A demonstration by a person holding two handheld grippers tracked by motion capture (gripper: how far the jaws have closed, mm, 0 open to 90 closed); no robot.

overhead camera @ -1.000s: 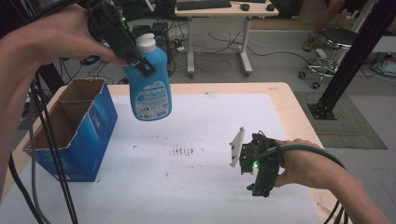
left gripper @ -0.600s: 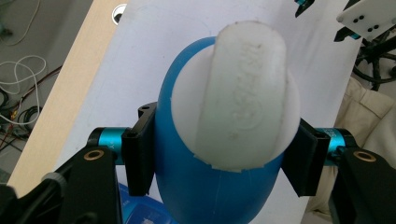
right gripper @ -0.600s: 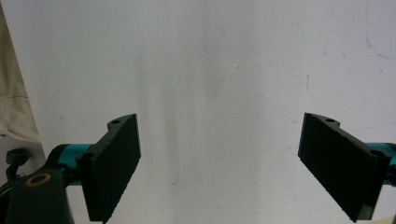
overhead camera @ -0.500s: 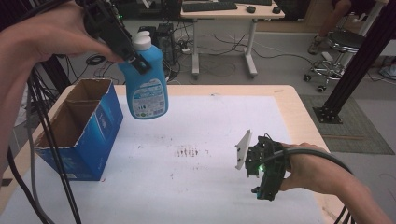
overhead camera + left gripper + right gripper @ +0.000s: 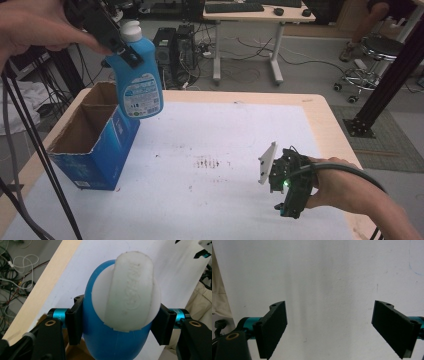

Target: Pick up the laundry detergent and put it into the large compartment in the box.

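Over on the left, the open cardboard box (image 5: 92, 137) sat at the table's (image 5: 240, 125) edge. Above its far corner, the left gripper (image 5: 112, 42) pinched the blue bottle (image 5: 137, 82) by its neck, hanging in the air. Far right, the right gripper (image 5: 290, 197) rested low, jaws spread wide, nothing between them.
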